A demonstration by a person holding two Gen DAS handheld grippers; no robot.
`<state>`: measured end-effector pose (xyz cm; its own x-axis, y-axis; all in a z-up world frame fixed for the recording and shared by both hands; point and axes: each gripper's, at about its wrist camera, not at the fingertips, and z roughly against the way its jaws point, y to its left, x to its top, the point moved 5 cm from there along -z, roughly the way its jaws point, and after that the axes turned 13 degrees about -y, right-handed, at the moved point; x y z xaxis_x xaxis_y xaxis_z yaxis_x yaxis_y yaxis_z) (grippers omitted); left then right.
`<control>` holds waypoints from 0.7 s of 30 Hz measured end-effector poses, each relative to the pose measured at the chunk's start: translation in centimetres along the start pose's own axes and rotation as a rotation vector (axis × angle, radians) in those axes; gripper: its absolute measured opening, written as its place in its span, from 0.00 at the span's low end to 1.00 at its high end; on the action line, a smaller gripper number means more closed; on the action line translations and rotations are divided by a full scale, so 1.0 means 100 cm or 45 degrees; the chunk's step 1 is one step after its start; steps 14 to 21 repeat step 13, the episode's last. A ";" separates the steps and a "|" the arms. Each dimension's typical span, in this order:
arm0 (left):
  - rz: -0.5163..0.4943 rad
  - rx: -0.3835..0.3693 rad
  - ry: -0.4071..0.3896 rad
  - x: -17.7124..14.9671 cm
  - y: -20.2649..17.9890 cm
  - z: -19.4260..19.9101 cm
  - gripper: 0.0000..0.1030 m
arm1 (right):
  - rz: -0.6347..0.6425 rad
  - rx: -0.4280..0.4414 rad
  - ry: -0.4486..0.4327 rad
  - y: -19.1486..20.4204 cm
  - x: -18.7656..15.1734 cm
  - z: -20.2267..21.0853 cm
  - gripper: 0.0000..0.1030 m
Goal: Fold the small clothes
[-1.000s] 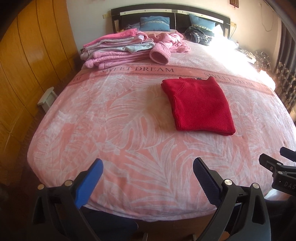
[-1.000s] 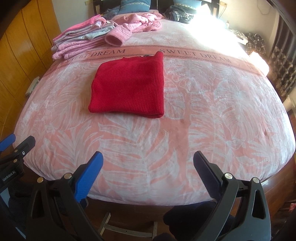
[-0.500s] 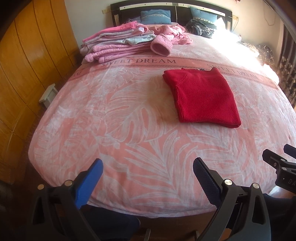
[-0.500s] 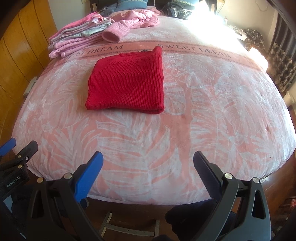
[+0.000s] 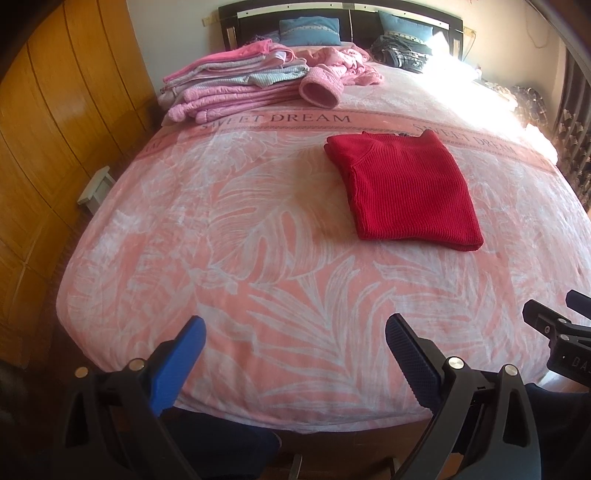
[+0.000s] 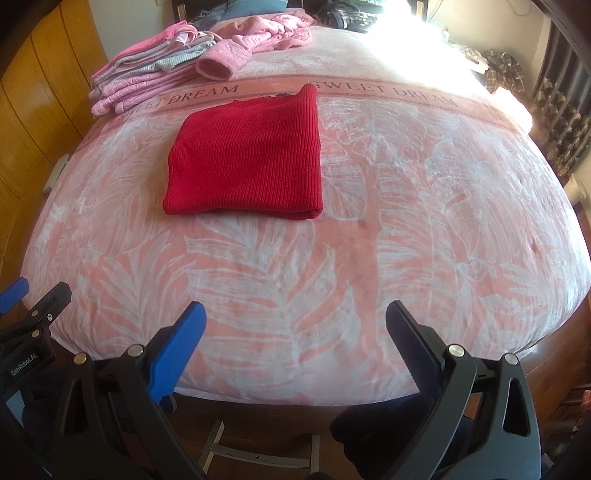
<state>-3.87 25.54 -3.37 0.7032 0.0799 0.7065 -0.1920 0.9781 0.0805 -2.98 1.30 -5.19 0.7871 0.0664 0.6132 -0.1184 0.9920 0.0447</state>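
Since the red sweater lies folded flat at upper centre of the frame, apparently finished, both the left gripper and right gripper hang spread and empty at the bottom edge, well apart from it.

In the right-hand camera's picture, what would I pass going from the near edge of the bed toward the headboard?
Right gripper, open at the foot of the pink leaf-print blanket → folded red sweater → the "SWEET DREAM" band → stack of folded pink clothes → crumpled pink garment.
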 end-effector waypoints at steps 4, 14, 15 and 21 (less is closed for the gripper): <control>-0.004 0.000 -0.005 0.001 0.000 -0.001 0.95 | -0.001 -0.023 -0.018 -0.004 0.001 0.001 0.94; -0.006 0.001 -0.008 0.000 0.000 -0.001 0.95 | -0.011 -0.036 0.023 -0.006 -0.002 -0.003 0.94; -0.006 0.001 -0.008 0.000 0.000 -0.001 0.95 | -0.011 -0.036 0.023 -0.006 -0.002 -0.003 0.94; -0.006 0.001 -0.008 0.000 0.000 -0.001 0.95 | -0.011 -0.036 0.023 -0.006 -0.002 -0.003 0.94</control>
